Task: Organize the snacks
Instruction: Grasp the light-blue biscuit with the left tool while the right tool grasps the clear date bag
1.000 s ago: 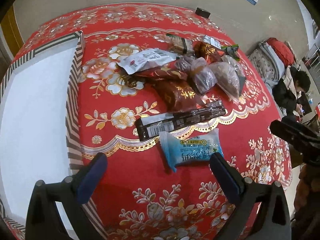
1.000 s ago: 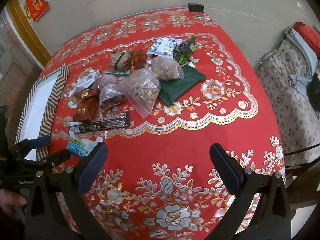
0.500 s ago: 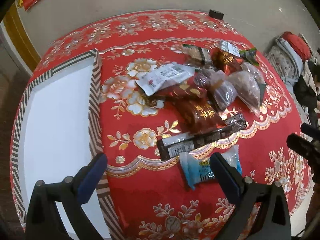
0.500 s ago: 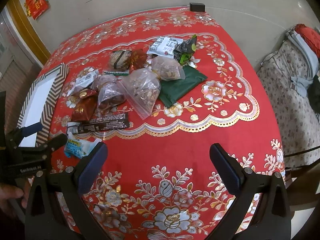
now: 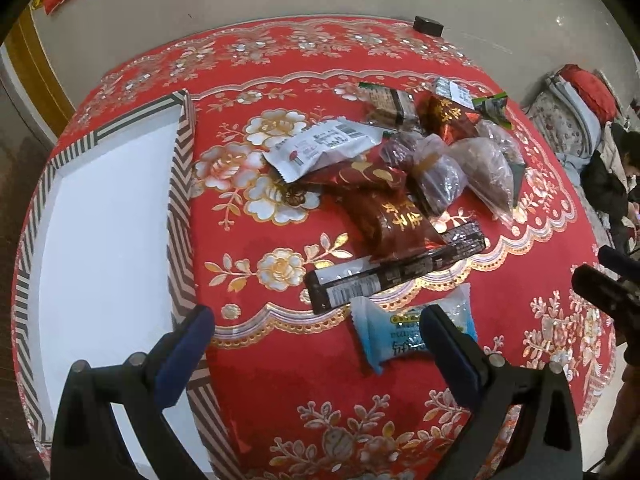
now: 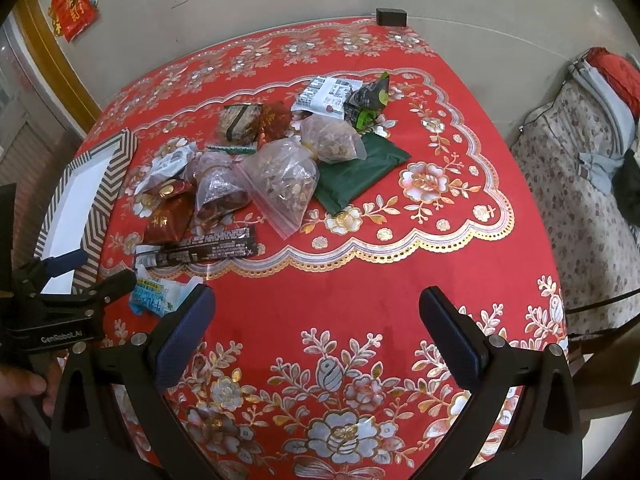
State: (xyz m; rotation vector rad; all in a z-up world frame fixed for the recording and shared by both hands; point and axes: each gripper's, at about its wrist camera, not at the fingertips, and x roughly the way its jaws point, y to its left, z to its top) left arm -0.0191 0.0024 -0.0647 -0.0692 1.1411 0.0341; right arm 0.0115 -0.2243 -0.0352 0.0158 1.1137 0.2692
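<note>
A pile of snacks lies on the red flowered tablecloth (image 5: 280,380). Nearest me are a light blue packet (image 5: 394,334) and a long dark bar (image 5: 396,272). Behind them are a maroon packet (image 5: 392,220), a white packet (image 5: 320,148) and clear bags of nuts (image 6: 284,184). A green packet (image 6: 360,172) lies at the pile's right. My left gripper (image 5: 316,344) is open above the cloth, its right finger over the blue packet's edge. My right gripper (image 6: 318,332) is open over bare cloth, holding nothing.
A white tray with a striped rim (image 5: 180,200) sits at the table's left side, beside the pile. A small black box (image 6: 391,17) stands at the far table edge. A patterned sofa (image 6: 580,184) is at the right, where a person sits.
My left gripper has shifted left, bringing more of the tray into view and the blue packet under its right finger. The right gripper has barely moved.
</note>
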